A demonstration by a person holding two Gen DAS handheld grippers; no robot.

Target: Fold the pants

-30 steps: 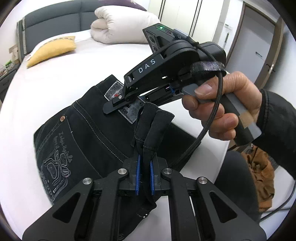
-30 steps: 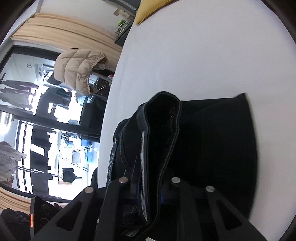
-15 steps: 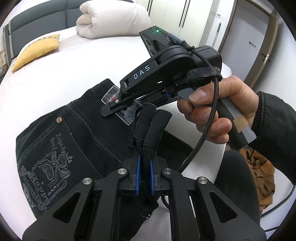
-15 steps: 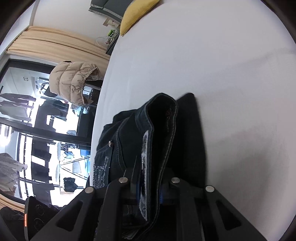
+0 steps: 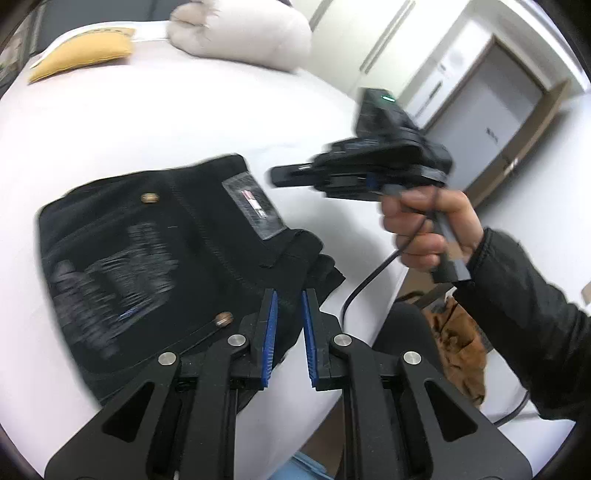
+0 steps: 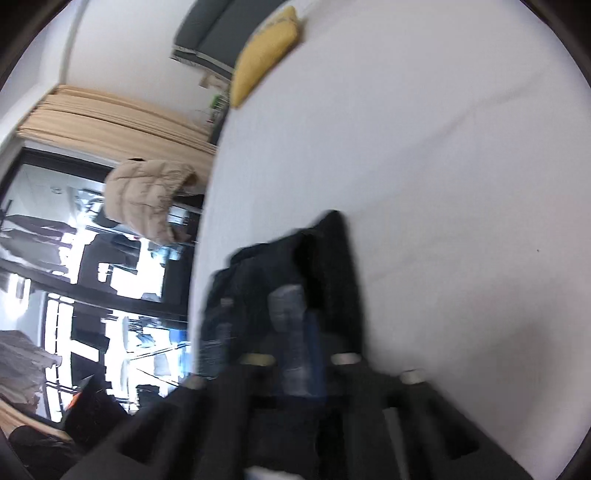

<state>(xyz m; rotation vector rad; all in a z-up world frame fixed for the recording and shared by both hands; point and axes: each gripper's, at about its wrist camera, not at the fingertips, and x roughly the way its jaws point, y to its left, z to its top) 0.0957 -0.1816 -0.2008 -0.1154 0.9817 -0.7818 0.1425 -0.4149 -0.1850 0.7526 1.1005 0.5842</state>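
The black pants (image 5: 155, 258) are lying on the white bed (image 5: 147, 122) near its corner, folded down into a compact bundle with the back pocket and the waist label facing up. The left gripper (image 5: 288, 332) is hovering just over the near edge of that bundle; its jaws have just been opening and are standing a little apart, the blue pads (image 5: 269, 332) bare, with the cloth lying beyond and beneath them rather than pinched. The right gripper (image 5: 295, 176), seen from the left side, is hanging clear of the pants over the bed's edge, carried in the person's hand (image 5: 428, 229); its jaws have just been closing and look shut on nothing there. Its own view is badly blurred, with dark cloth showing right at its fingers, so I cannot tell from that view alone whether anything is caught. Judging by how things lie, the folding is looking nearly finished: the bundle is resting flat and both tools are letting it be. What may be left is smoothing the rumpled corner nearest the left gripper, or squaring the stack. A yellow pillow (image 5: 81, 51) and a rolled duvet (image 5: 240, 33) are sitting well away at the head of the bed.
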